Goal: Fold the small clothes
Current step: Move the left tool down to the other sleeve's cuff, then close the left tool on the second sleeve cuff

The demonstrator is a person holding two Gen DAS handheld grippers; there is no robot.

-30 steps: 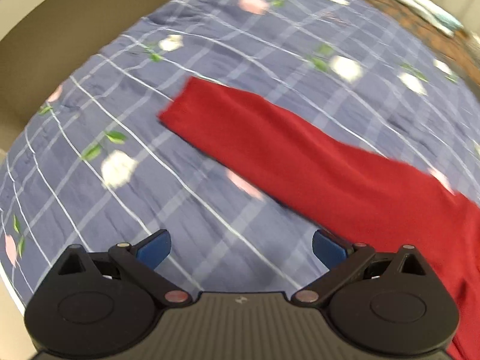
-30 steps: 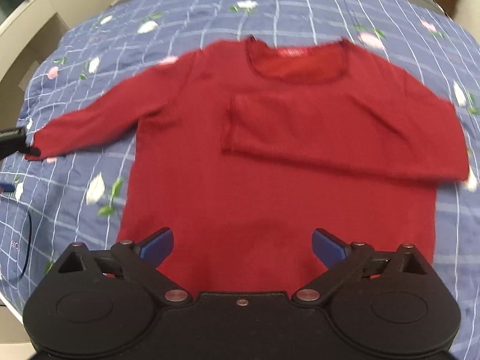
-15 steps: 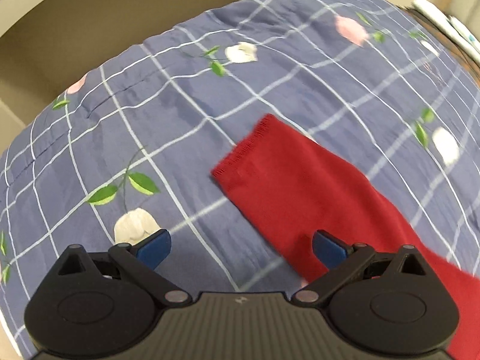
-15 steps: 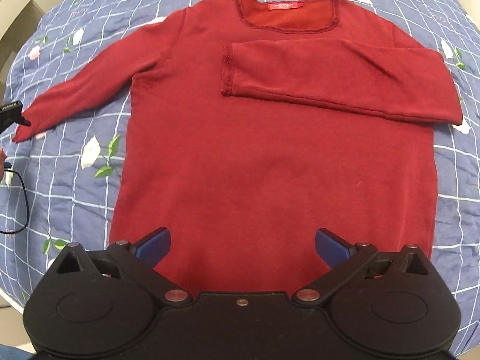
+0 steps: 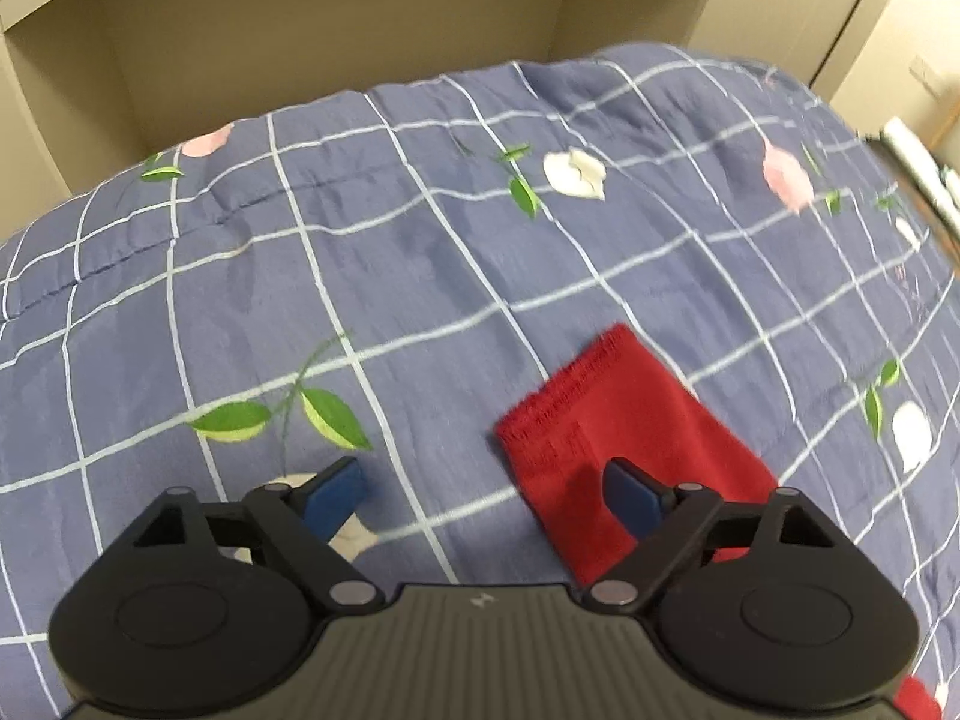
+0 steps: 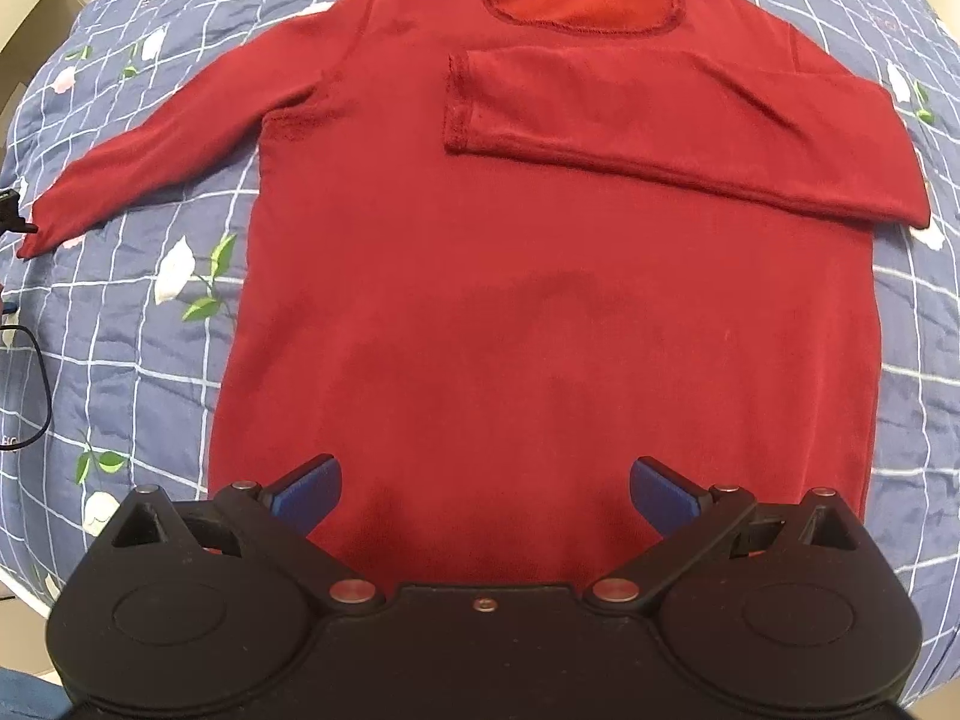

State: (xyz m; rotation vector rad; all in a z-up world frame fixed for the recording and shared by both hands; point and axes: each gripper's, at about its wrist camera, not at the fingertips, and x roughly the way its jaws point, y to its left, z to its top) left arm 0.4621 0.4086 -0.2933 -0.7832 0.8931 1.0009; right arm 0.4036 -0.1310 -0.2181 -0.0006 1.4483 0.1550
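Note:
A red long-sleeved top (image 6: pixel 540 300) lies flat on the blue checked bedspread (image 6: pixel 120 330), neck away from me. One sleeve (image 6: pixel 660 126) is folded across the chest; the other sleeve (image 6: pixel 168 144) stretches out to the left. My right gripper (image 6: pixel 485 489) hovers open over the hem, holding nothing. In the left wrist view the outstretched sleeve's cuff (image 5: pixel 576 408) lies just ahead of my left gripper (image 5: pixel 485 489), which is open. The cuff sits close to the right blue pad (image 5: pixel 630 495), partly between the fingers, not clamped.
The bedspread (image 5: pixel 420 276) with flower prints runs to a rounded edge, beyond which beige walls (image 5: pixel 300 30) stand. A black cable (image 6: pixel 36 372) lies at the left edge in the right wrist view, near the tip of the left tool (image 6: pixel 9 210).
My left gripper has slid along the outstretched sleeve towards its end, so the cuff is now right at its fingers. My right gripper has drawn closer over the hem. Both stayed open.

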